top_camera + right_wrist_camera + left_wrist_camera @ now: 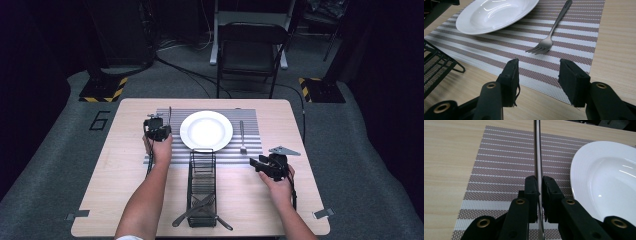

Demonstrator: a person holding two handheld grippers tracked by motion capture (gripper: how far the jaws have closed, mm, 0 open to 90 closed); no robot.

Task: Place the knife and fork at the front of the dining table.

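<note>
While the left gripper (pixel 538 195) pinches a knife (pixel 537 157) edge-up over the mat (pixel 250 120), just left of the plate (pixel 206 130), the right gripper (pixel 537 77) rests with jaws spread over the table (pixel 115 165) at the mat's near right corner. A fork (pixel 551 32) lies on the mat right of the plate. A wire caddy (pixel 201 185) near the front edge holds more cutlery.
</note>
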